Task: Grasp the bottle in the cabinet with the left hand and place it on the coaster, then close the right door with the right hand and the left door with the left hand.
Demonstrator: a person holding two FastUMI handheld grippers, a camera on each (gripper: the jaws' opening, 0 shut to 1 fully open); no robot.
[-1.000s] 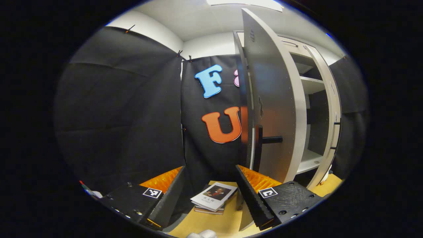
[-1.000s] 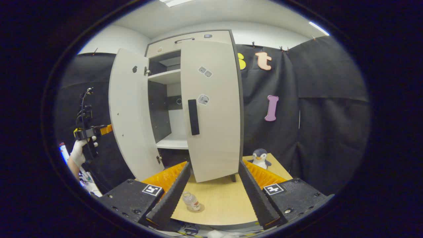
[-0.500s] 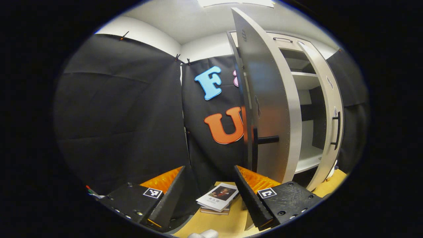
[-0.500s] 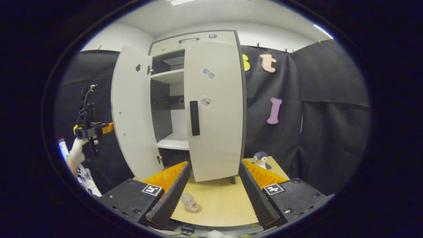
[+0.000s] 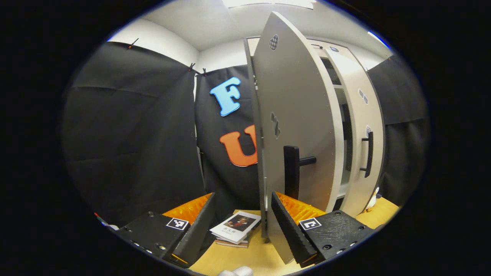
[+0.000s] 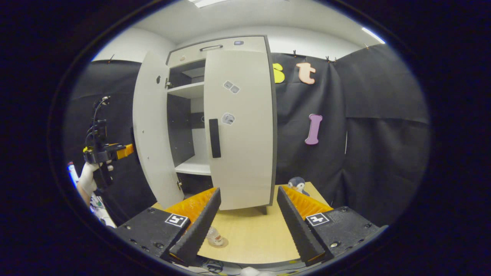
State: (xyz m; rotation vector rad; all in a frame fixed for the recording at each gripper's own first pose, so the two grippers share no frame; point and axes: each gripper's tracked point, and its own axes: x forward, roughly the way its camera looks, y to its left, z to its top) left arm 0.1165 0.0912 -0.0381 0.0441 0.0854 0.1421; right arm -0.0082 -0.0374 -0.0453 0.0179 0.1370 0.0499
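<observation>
beside the left door (image 6: pixel 151 126) hovers the left gripper (image 6: pixel 124 150) (jaws apart).

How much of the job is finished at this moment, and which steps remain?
Done: the bottle stands on the coaster, and the right door looks shut. In hand: the open left gripper is at the left door. Left: swinging that door closed.

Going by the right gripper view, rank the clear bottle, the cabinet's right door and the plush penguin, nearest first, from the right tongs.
1. Clear plastic bottle, on the table just ahead, left side.
2. Pale cabinet right door, straight ahead.
3. Plush penguin, right, beside the cabinet, about level with the door; order uncertain.
</observation>
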